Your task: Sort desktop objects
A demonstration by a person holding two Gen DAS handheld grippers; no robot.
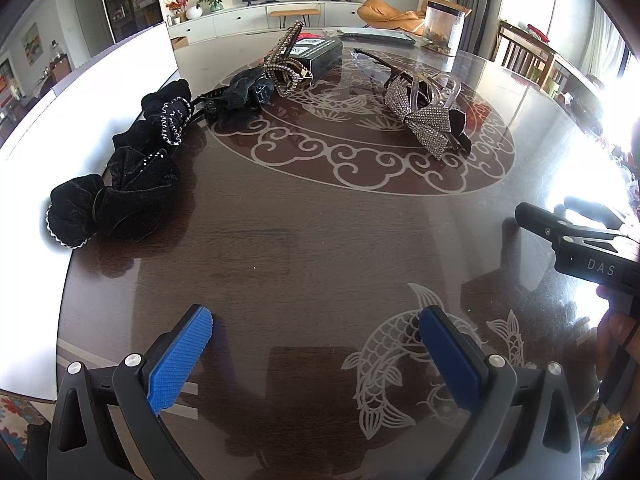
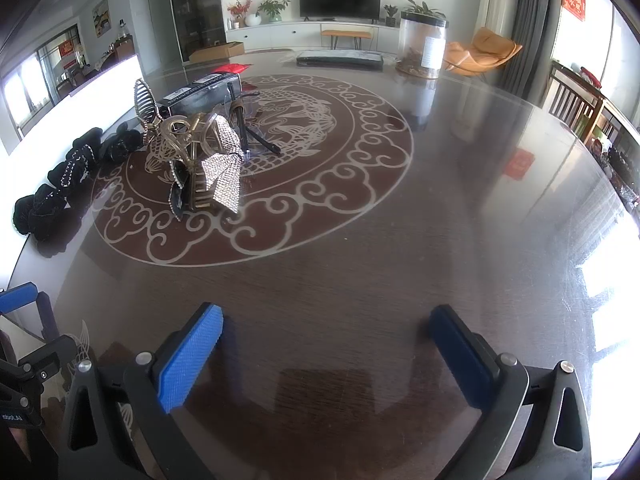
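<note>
Both my tongs, left point(image 1: 316, 354) and right point(image 2: 326, 354), spread and empty; rhinestone bow clip point(image 2: 222, 174) lies far-left of the right tongs (nearer arm, I judge), long axis near-to-far.

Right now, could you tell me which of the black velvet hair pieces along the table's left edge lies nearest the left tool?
The black velvet bow at the near end of the row. The other velvet scrunchies lie farther back, toward the black box.
</note>
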